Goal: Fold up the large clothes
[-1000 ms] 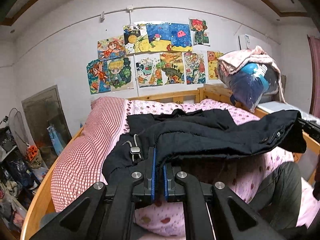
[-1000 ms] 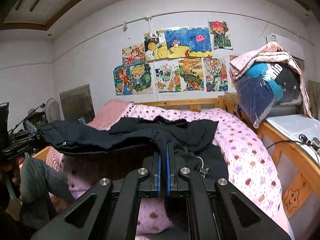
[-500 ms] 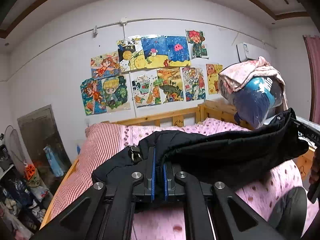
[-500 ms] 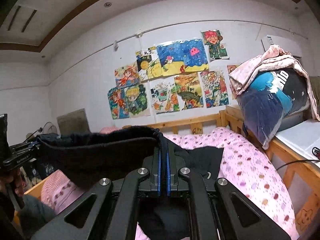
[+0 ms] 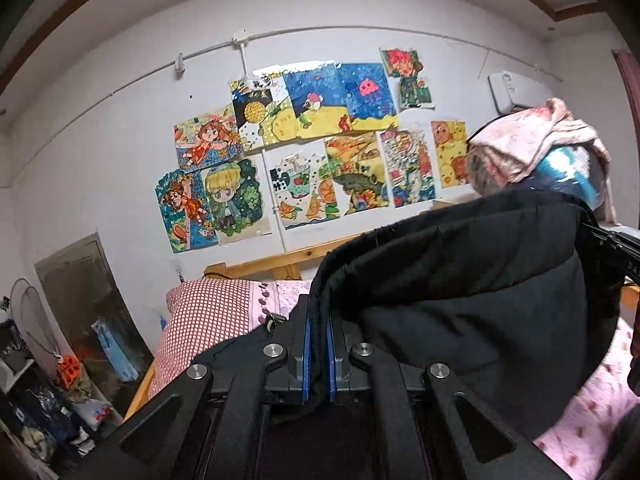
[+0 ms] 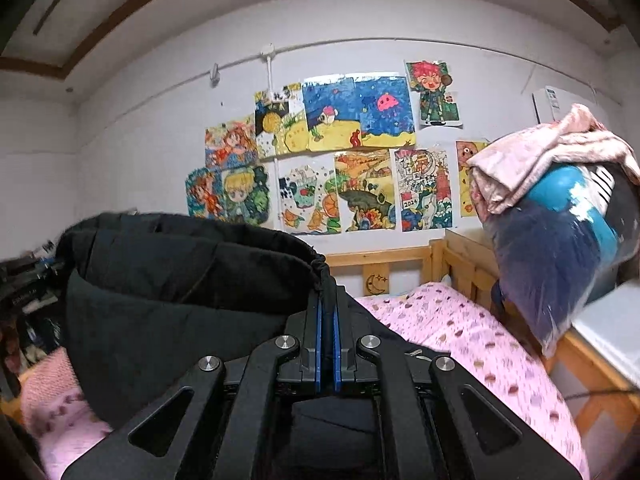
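Observation:
A large black padded jacket (image 5: 460, 288) hangs in the air above the bed, stretched between both grippers. My left gripper (image 5: 319, 312) is shut on one end of its hem, with the cloth running off to the right. In the right wrist view the same black jacket (image 6: 168, 292) runs off to the left, and my right gripper (image 6: 328, 304) is shut on the other end of the hem. Most of the jacket sags below the held edge and hides the middle of the bed.
Below lies a bed with a pink dotted sheet (image 6: 460, 344) and a red checked pillow (image 5: 208, 320), framed by a wooden headboard (image 6: 384, 264). A bundle of bedding in a plastic bag (image 6: 560, 248) sits at the right. Drawings (image 5: 312, 152) cover the wall. Clutter (image 5: 48, 392) stands left.
Both grippers have risen, lifting the jacket off the bed. It lay spread on the sheet a second ago and now hangs between them, with the views tilted up toward the wall.

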The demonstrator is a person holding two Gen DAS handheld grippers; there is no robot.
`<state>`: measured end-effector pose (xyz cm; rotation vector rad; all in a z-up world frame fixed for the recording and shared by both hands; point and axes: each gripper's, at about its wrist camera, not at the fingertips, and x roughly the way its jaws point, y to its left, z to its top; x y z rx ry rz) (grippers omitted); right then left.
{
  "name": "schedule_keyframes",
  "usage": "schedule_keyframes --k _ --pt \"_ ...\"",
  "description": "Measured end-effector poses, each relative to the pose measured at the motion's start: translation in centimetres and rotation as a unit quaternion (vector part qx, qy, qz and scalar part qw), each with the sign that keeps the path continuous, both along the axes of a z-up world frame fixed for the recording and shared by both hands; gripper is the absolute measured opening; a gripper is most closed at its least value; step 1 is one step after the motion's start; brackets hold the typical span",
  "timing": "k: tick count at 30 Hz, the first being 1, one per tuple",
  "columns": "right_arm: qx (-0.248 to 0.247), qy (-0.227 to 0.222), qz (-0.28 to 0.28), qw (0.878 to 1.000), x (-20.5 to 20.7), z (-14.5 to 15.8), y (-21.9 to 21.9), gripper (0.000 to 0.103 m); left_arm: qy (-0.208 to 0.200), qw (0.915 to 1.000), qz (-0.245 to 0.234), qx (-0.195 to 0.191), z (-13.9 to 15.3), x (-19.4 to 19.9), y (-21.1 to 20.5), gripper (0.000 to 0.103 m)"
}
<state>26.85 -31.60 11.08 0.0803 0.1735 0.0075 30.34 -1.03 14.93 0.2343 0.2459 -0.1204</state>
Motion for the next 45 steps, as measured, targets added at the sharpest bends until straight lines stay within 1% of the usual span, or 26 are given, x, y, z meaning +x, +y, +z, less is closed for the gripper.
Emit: schedule_keyframes --k 4,5,6,8,10,14,17,20,22,26,29,31,34,35,36,37,38,39,40,41,42,44,45 --pt "-0.014 0.017 -0.010 1.000 5.2 -0.6 0.3 0.004 0.018 0.9997 0.010 0.010 -0.7 5.0 -0.5 0.006" --pt "-0.015 0.019 -0.012 1.000 5.7 -0.7 0.3 0.004 0.022 0.9996 0.013 0.012 -1.0 6.0 -0.6 0.006" --pt "-0.017 0.024 -0.016 0.999 7.3 -1.0 0.3 0.004 0.025 0.9994 0.018 0.017 -1.4 7.3 -0.7 0.006" --pt "-0.023 0.031 -0.021 0.999 9.1 -1.3 0.3 0.004 0.035 0.9987 0.030 0.025 -2.4 9.9 -1.0 0.006" --pt "-0.034 0.046 -0.024 0.998 11.8 -1.7 0.5 0.004 0.047 0.9979 0.038 0.026 -3.2 12.1 -1.0 0.006" --pt "-0.071 0.070 -0.031 0.995 16.4 -2.9 1.3 0.004 0.084 0.9948 0.053 0.022 -5.4 16.6 -0.9 0.006" --pt "-0.077 0.086 -0.033 0.993 18.0 -4.1 1.6 0.004 0.112 0.9916 0.061 0.019 -7.5 19.6 -1.0 0.006" --pt "-0.094 0.106 -0.037 0.989 20.5 -5.7 2.0 0.004 0.135 0.9886 0.065 0.018 -9.5 21.4 -1.1 0.006" --pt "-0.099 0.119 -0.038 0.987 21.6 -7.0 2.1 0.004 0.154 0.9860 0.065 0.010 -10.8 22.5 -1.0 0.006" --pt "-0.089 0.146 -0.035 0.985 23.1 -9.9 2.3 0.004 0.186 0.9804 0.065 0.005 -14.2 24.1 -0.8 0.007" --pt "-0.094 0.149 -0.041 0.984 23.4 -11.4 2.8 0.005 0.184 0.9805 0.068 0.013 -15.0 24.1 -1.2 0.008" --pt "-0.095 0.147 -0.043 0.984 23.3 -11.6 2.9 0.005 0.184 0.9805 0.068 0.017 -14.9 24.3 -1.4 0.008" --pt "-0.085 0.144 -0.039 0.985 23.0 -11.5 2.5 0.008 0.182 0.9815 0.060 0.008 -14.5 24.0 -1.3 0.011" --pt "-0.080 0.143 -0.037 0.986 22.7 -11.3 2.2 0.012 0.179 0.9820 0.060 0.003 -14.2 23.8 -1.1 0.017" --pt "-0.078 0.139 -0.038 0.986 22.3 -11.0 2.1 0.017 0.174 0.9829 0.060 -0.002 -13.8 23.5 -0.9 0.027" --pt "-0.078 0.136 -0.042 0.987 21.9 -10.7 1.9 0.038 0.166 0.9845 0.057 -0.011 -13.4 22.9 -0.6 0.035" --pt "-0.077 0.127 -0.046 0.988 21.2 -10.2 1.8 0.062 0.158 0.9857 0.056 -0.019 -12.9 22.5 -0.3 0.065" --pt "-0.075 0.119 -0.047 0.989 20.6 -9.9 1.8 0.069 0.141 0.9878 0.060 -0.030 -12.3 21.6 0.1 0.094" --pt "-0.073 0.112 -0.045 0.990 19.8 -9.5 1.9 0.070 0.124 0.9896 0.063 -0.039 -11.9 20.7 0.4 0.098" --pt "-0.074 0.111 -0.041 0.990 19.4 -9.2 2.0 0.070 0.103 0.9919 0.056 -0.049 -11.2 19.5 0.7 0.098" --pt "-0.078 0.114 -0.033 0.990 18.8 -8.9 2.2 0.070 0.096 0.9929 0.048 -0.052 -10.9 18.8 0.7 0.098" --pt "-0.084 0.118 -0.024 0.989 17.7 -8.6 2.6 0.070 0.093 0.9941 0.036 -0.043 -10.4 17.5 0.5 0.098" --pt "-0.082 0.122 -0.019 0.989 17.1 -8.5 2.7 0.070 0.092 0.9950 0.026 -0.031 -10.3 16.5 0.2 0.098"
